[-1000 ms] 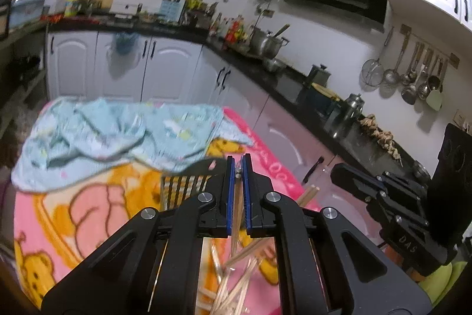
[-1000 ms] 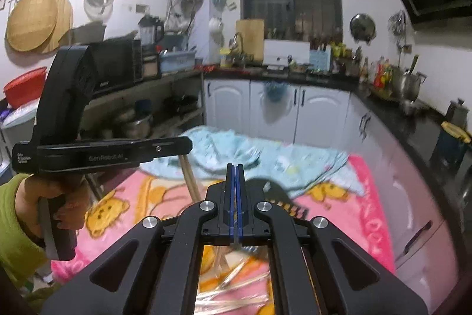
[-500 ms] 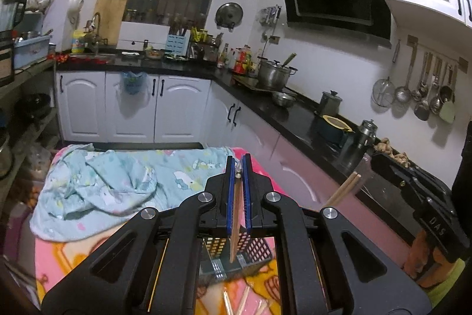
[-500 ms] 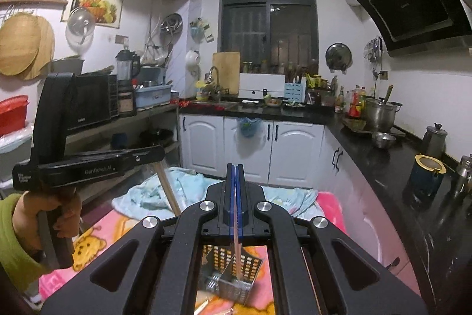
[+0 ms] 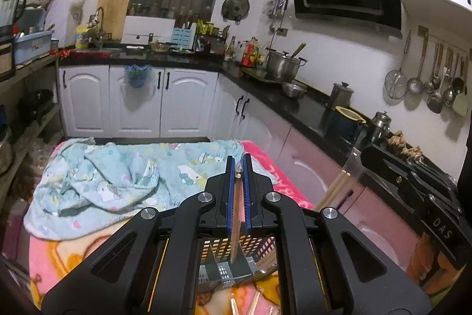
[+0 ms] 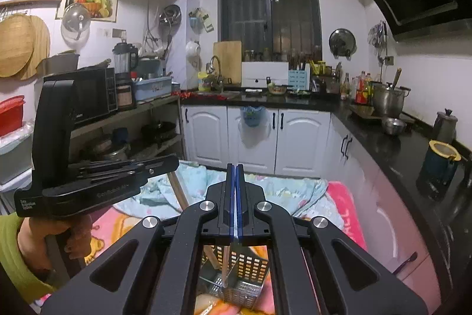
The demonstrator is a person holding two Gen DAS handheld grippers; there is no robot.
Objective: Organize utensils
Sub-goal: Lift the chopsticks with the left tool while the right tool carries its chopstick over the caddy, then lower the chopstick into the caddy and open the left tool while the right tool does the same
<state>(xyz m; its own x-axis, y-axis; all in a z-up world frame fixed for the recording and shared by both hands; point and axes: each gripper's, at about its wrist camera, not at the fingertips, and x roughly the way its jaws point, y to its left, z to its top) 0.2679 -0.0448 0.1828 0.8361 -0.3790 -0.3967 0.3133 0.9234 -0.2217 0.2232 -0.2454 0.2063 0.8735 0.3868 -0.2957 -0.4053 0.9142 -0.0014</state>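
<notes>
A cramped kitchen, white cabinets (image 5: pixel 132 102) under a black counter, and a pink cartoon blanket (image 5: pixel 50 253) spread over the work surface with a pale blue cloth (image 5: pixel 112 179) bunched at its far end. Left wrist view: the left gripper (image 5: pixel 239 191) is pinched onto a wooden chopstick (image 5: pixel 236 226), which hangs straight down into the perforated metal utensil caddy (image 5: pixel 250 247) below. Loose chopsticks (image 5: pixel 250 304) lie on the blanket in front of the caddy. Over to the right wrist view: the right gripper (image 6: pixel 235 197) is clamped tight on a thin metal utensil (image 6: pixel 225 267), its lower end down inside the caddy (image 6: pixel 250 264). The utensil's type can't be made out.
</notes>
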